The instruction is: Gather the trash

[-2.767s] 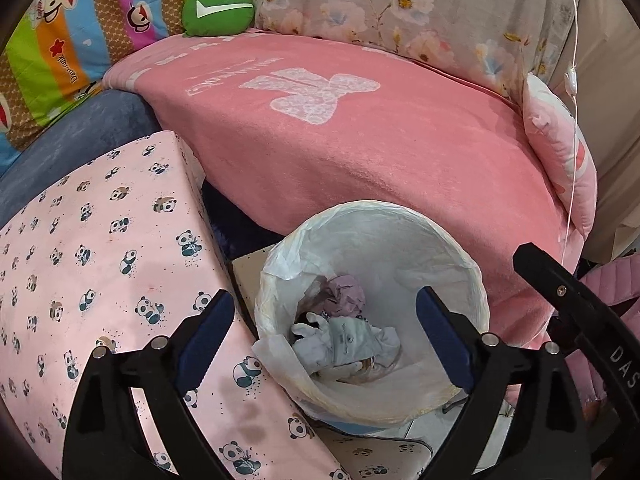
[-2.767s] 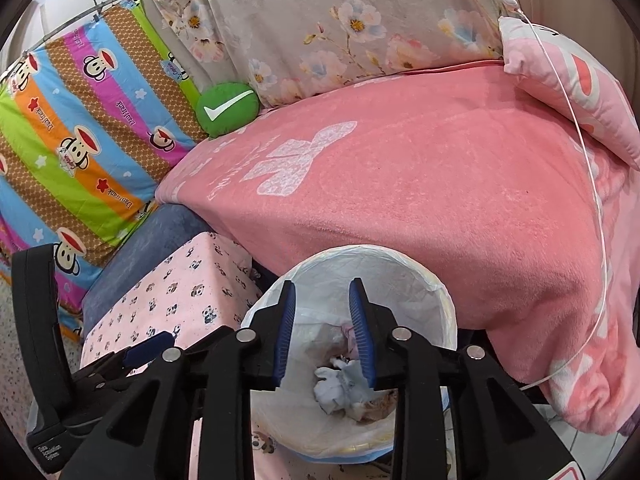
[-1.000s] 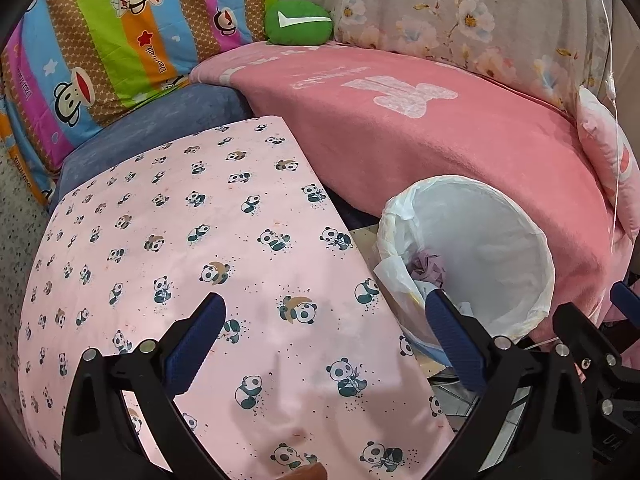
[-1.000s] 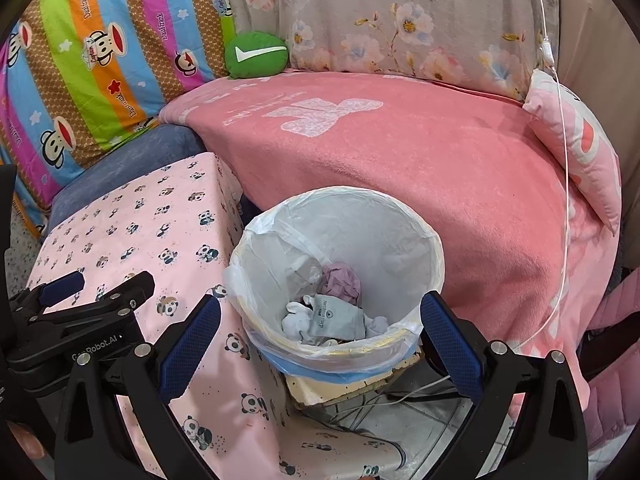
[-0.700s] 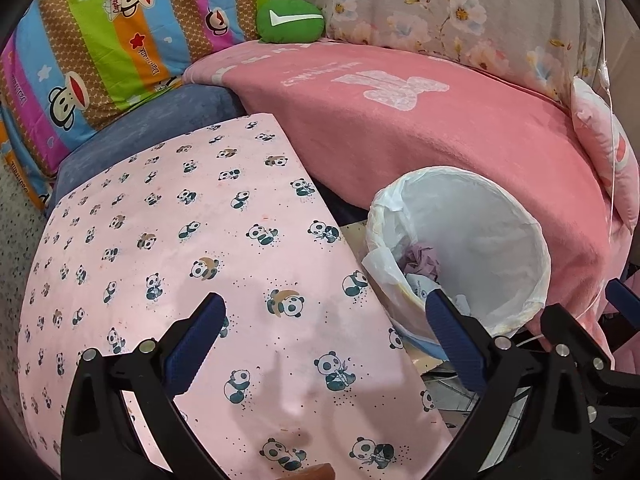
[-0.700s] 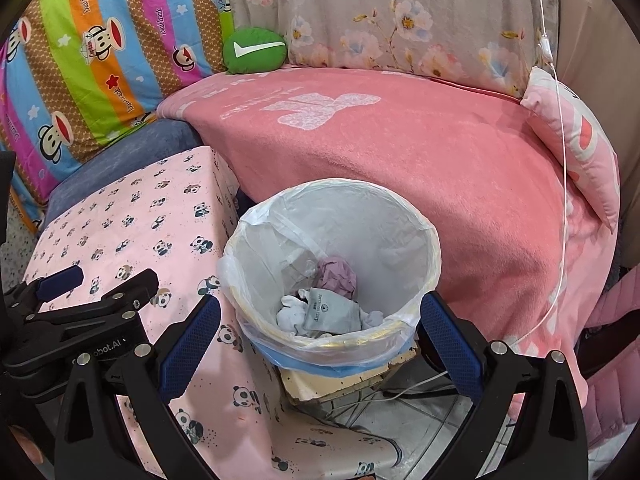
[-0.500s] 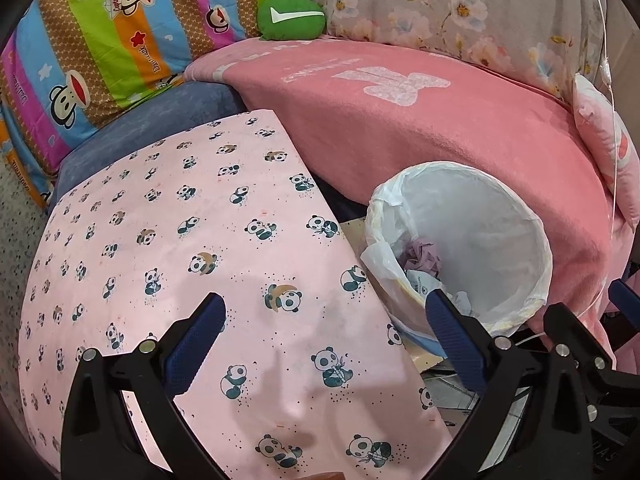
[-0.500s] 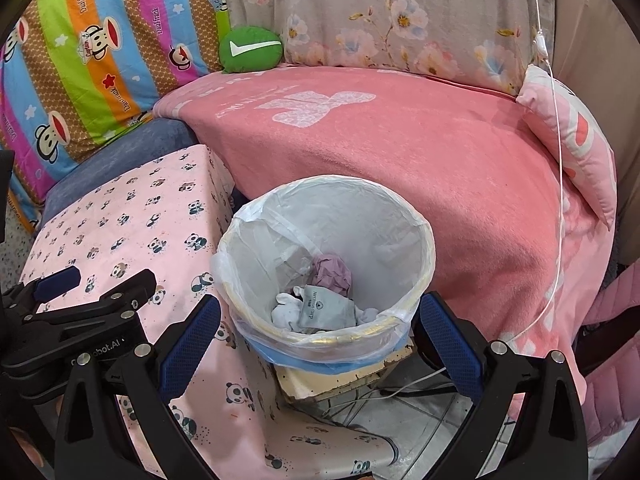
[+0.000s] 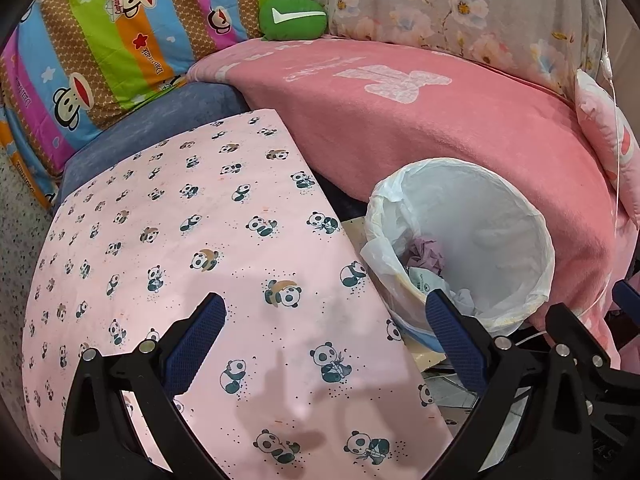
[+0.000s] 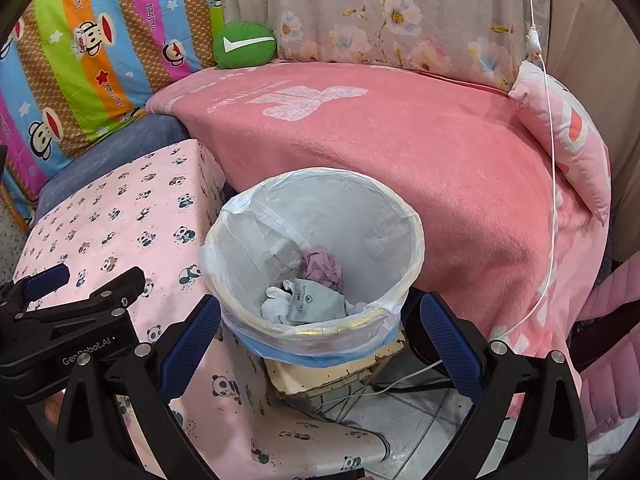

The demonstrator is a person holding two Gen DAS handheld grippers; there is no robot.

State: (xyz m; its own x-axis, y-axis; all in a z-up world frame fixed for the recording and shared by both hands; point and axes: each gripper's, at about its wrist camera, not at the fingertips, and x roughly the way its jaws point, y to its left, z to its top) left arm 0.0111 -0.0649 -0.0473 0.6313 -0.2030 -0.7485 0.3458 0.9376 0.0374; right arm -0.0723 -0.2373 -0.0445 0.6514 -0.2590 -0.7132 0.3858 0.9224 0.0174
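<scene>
A round bin lined with a white plastic bag stands between the panda-cloth table and the pink bed. Inside lie a crumpled purple wad, a grey printed wrapper and white crumpled tissue. My right gripper hangs open over the near rim of the bin, nothing between its blue pads. My left gripper stands open above the bare panda cloth, left of the bin, and holds nothing. The left gripper's body shows at the left of the right wrist view.
A table under a pink panda-print cloth fills the left. A bed with a pink blanket, a green cushion, a pink pillow and a hanging white cable lie behind. The bin rests on a worn box over tiled floor.
The right gripper has opened wide and drawn back from the bin. The left gripper has swung left from over the bin to above the panda cloth. The trash lies in the bin.
</scene>
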